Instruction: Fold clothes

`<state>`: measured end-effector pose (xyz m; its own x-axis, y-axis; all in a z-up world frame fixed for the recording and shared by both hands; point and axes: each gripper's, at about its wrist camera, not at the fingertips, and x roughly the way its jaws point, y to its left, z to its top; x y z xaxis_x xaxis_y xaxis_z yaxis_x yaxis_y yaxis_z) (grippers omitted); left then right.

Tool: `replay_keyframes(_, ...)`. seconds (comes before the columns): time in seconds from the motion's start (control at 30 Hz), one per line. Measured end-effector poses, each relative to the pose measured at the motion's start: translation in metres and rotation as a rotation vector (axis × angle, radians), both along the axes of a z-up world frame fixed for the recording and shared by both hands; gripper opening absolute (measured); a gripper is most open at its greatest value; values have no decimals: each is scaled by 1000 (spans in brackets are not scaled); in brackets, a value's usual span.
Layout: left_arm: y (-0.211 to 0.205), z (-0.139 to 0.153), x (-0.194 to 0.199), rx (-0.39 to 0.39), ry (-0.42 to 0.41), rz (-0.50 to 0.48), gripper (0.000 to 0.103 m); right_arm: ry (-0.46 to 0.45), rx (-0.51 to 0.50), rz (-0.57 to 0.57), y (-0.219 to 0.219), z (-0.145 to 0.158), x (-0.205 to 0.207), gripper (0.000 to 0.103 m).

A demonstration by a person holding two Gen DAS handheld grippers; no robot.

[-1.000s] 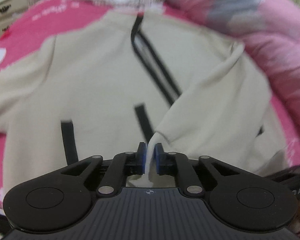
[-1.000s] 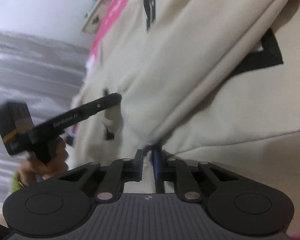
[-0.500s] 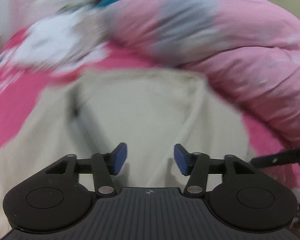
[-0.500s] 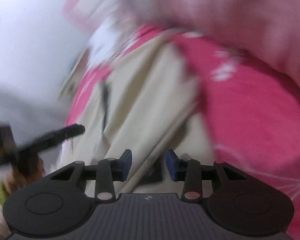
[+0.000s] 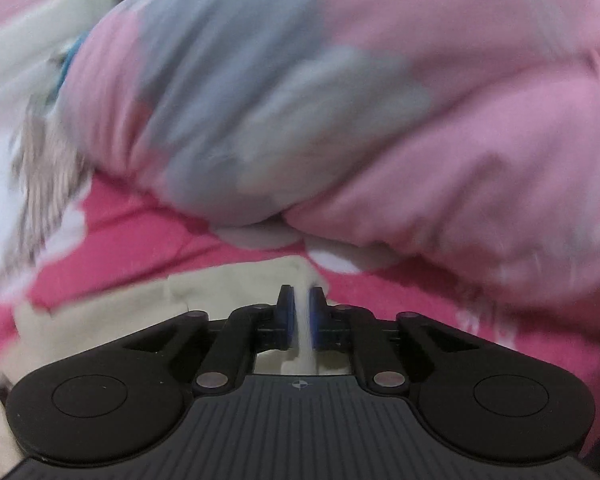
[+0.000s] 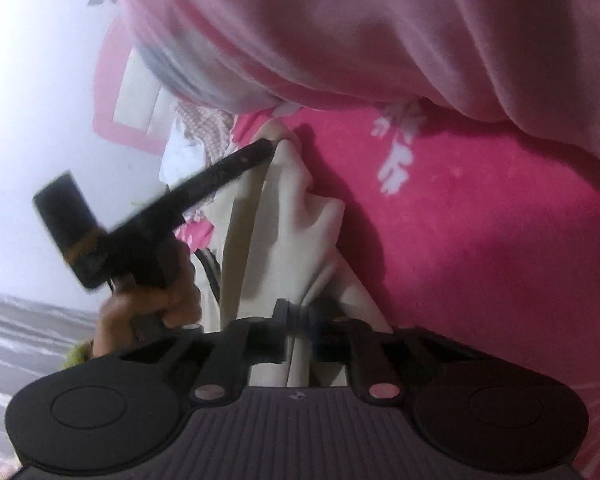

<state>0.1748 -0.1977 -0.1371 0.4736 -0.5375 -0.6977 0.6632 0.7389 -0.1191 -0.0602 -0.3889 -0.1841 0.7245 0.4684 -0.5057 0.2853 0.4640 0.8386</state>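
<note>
Pink bedsheet [image 6: 480,240] bears the cream garment [image 6: 284,232], stretched lengthwise between both grippers' clenched jaws.

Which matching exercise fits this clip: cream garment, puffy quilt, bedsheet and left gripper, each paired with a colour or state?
Column one:
1. cream garment
2. puffy quilt
3. bedsheet
4. left gripper

Column two:
A. pale pink with grey-blue patches
B. shut on a fold of cloth
C. bright pink with white print
D. bunched between both grippers, pinched at two places

Pairs: 1-D, 2-A, 3-C, 4-B. The right gripper is also shut on the cream garment.
</note>
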Motion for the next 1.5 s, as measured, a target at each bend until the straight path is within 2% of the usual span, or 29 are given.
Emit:
replay_keyframes(0.1, 47, -16, 35, -320, 325, 161, 4, -28, -45, 10, 4, 2, -7, 6)
replay_keyframes(0.2, 84, -48, 58, -567, 586, 307, 3, -40, -66, 16, 3, -1, -8, 6)
replay_keyframes(0.23, 93, -57, 62, -623, 643, 338, 3, -45, -71, 17, 4, -1, -7, 6)
replay_keyframes(0.37, 112, -75, 58, -821, 727, 397, 3, -65, -110, 24, 9, -1, -10, 5)
replay_keyframes(0.47, 124, -88, 51, -1033, 808, 444, 2, -72, -152, 33, 16, -5, -5, 5)
replay_keyframes(0.5, 125, -88, 52, -1043, 818, 448, 3, -70, -163, 37, 19, -6, -2, 5)
replay_keyframes(0.53, 125, -87, 53, -1040, 823, 452, 4, -66, -167, 38, 21, -7, 1, 5)
replay_keyframes(0.6, 121, -79, 56, -966, 786, 443, 6, -62, -169, 38, 19, -7, 5, 5)
replay_keyframes(0.67, 116, -74, 60, -864, 782, 414, 28, -73, -184, 47, 18, -1, 13, 5)
replay_keyframes(0.7, 112, -70, 63, -802, 784, 397, 44, -80, -194, 52, 18, 1, 14, 5)
replay_keyframes(0.73, 108, -65, 63, -741, 764, 384, 51, -85, -205, 55, 19, 3, 15, 6)
replay_keyframes(0.8, 100, -55, 60, -640, 693, 351, 52, -98, -226, 62, 21, 6, 15, 6)
replay_keyframes(0.87, 96, -49, 56, -614, 648, 327, 49, -115, -257, 76, 24, 10, 15, 6)
replay_keyframes(0.9, 95, -47, 55, -603, 621, 328, 43, -117, -271, 81, 25, 10, 15, 8)
replay_keyframes(0.93, 96, -44, 53, -600, 603, 339, 40, -108, -269, 79, 24, 10, 15, 8)
replay_keyframes(1.03, 113, -36, 51, -673, 625, 368, 40, -49, -212, 56, 15, 5, 10, 11)
replay_keyframes(1.1, 132, -23, 43, -709, 623, 349, 42, -19, -165, 45, 11, 0, 9, 19)
replay_keyframes(1.17, 151, -5, 31, -691, 598, 311, 46, -6, -121, 47, 9, -2, 8, 25)
replay_keyframes(1.2, 164, 7, 21, -660, 572, 293, 50, -2, -97, 53, 9, -2, 8, 33)
replay_keyframes(1.27, 181, 23, 6, -595, 532, 267, 51, 15, -44, 78, 11, -5, 8, 41)
replay_keyframes(1.37, 222, 38, -30, -493, 496, 260, 52, 52, 8, 135, 19, -13, 9, 43)
replay_keyframes(1.5, 257, 29, -78, -344, 474, 273, 52, 96, 46, 211, 38, -21, 17, 43)
